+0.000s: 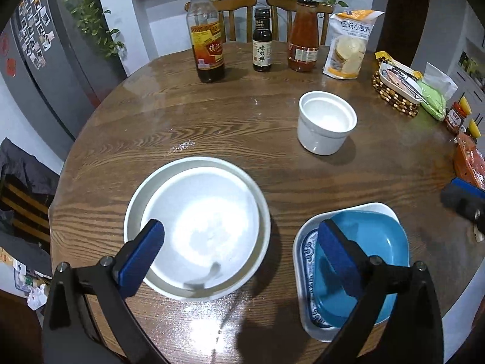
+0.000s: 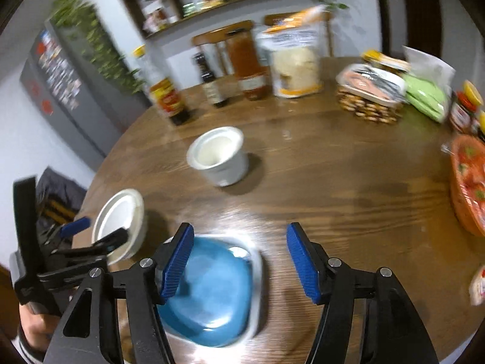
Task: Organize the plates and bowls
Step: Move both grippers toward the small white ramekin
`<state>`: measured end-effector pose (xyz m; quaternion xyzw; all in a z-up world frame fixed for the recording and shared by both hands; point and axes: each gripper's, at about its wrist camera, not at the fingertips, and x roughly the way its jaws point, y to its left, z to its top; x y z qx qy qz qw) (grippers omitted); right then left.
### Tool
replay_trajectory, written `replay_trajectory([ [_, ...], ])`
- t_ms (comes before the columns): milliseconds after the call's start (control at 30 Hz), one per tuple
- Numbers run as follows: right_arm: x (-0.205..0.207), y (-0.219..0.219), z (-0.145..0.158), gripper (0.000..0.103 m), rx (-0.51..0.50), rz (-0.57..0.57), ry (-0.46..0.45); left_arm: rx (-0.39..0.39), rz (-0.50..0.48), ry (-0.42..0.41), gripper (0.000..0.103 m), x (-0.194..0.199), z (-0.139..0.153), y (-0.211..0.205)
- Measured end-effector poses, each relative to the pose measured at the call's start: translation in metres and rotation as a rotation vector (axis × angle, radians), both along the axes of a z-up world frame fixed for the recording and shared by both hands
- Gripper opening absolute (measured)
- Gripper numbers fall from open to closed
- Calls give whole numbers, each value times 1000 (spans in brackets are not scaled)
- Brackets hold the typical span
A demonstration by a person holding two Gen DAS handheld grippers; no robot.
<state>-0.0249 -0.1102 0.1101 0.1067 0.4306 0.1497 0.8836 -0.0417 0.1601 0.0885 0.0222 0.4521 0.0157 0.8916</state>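
In the left wrist view, the tall vinegar bottle [image 1: 207, 30] carries an orange label with the characters 镇江. The small dark sauce bottle [image 1: 262, 40] reads 味极鲜 down its white label. The flour bag [image 1: 351, 44] shows 低筋小麦粉 across its top. Labels in the right wrist view are too blurred to read.

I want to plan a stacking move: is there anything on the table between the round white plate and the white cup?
No. In the left wrist view only bare table lies between the round white plate and the white cup.
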Motion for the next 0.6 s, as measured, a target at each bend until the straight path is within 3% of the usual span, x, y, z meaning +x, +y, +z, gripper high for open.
replay_trajectory([
  [167,18,-30,17,65,-1,-54,-19,2,2,-14,102,12,12,-2],
  [367,60,-16,35,65,7,22,-35,-3,-24,-52,102,52,35,-15],
  [600,128,24,-2,65,104,135,102,-56,-30,-15,102,108,32,-32],
])
